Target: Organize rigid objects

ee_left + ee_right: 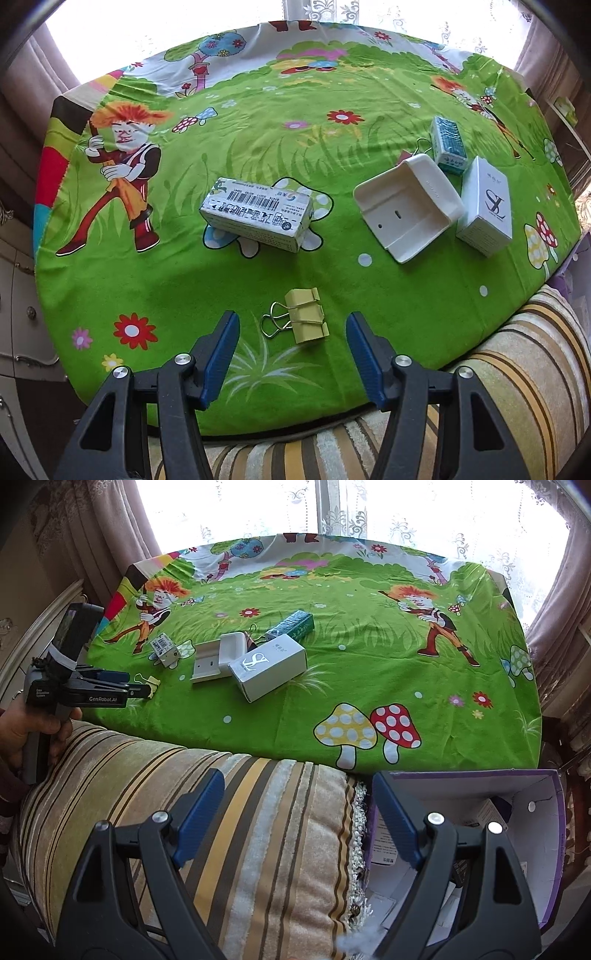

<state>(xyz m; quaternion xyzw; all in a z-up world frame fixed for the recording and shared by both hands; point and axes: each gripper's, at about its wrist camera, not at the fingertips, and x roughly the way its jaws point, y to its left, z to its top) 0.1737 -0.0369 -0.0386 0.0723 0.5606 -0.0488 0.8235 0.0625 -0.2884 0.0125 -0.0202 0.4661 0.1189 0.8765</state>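
Observation:
A yellow binder clip (304,317) lies on the green cartoon tablecloth (369,295) near the front edge. It sits between the blue pads of my left gripper (293,319), which is open and does not touch it. Farther back are a barcode-labelled box (258,214), a white plastic tray (406,206), a white logo box (487,206) and a teal pack (448,144). In the right wrist view, my left gripper (138,686) is at the far left by the clip (151,685). My right gripper (297,779) hangs open and empty over a striped cushion (240,830).
A purple-edged cardboard box (543,849) with several packets inside stands below the table's front right, under my right finger. A second wire clip (421,146) peeks from behind the tray. Curtains and a window lie beyond the table; a person's hand (14,731) holds the left gripper.

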